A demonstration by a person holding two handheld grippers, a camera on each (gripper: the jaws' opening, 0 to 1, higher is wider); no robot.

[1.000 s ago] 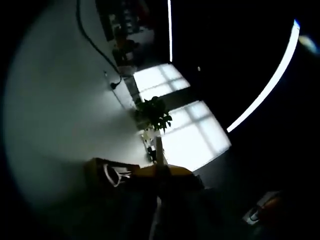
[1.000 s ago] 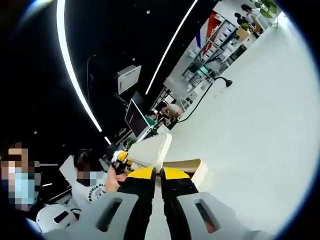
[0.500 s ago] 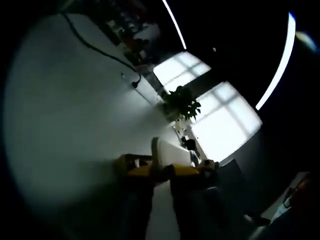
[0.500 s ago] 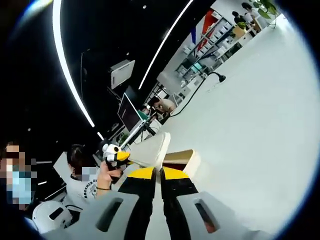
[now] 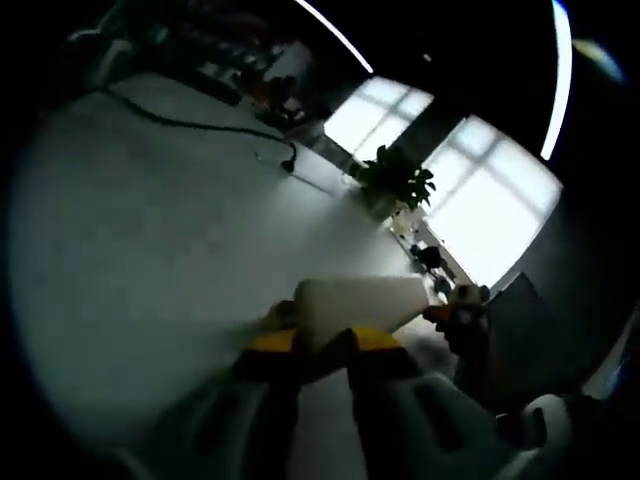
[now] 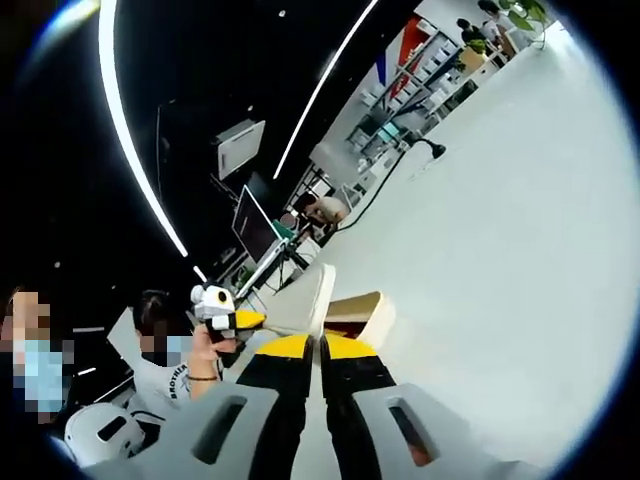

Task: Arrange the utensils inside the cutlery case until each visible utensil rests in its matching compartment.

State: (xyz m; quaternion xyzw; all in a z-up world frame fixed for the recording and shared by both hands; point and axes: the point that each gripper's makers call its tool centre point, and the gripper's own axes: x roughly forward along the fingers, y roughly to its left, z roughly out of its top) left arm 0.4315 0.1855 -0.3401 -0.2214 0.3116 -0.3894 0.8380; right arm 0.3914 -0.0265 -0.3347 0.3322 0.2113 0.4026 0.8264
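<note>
A cream-coloured cutlery case (image 6: 358, 318) with a tan inside hangs in the air just past my right gripper (image 6: 320, 342). Its yellow-tipped jaws stand nearly together on the edge of the case's cream lid (image 6: 308, 295). My left gripper (image 6: 218, 306), held by a hand, grips the lid's far end. In the left gripper view the lid (image 5: 355, 303) lies broadside across my left gripper (image 5: 322, 340), whose jaws are shut on its near edge. The right gripper (image 5: 458, 303) shows past the lid's right end. No utensils are visible.
A wide white table (image 5: 140, 220) with a black cable (image 5: 200, 125) lies below. A potted plant (image 5: 395, 178) stands before bright windows. A seated person (image 6: 165, 365), a white helmet (image 6: 98, 432), a monitor (image 6: 250, 228) and shelving (image 6: 425, 75) lie beyond.
The left view has swung and the lid has turned from edge-on to broadside in it. The right view has barely shifted; there, the left gripper has drifted slightly up and left.
</note>
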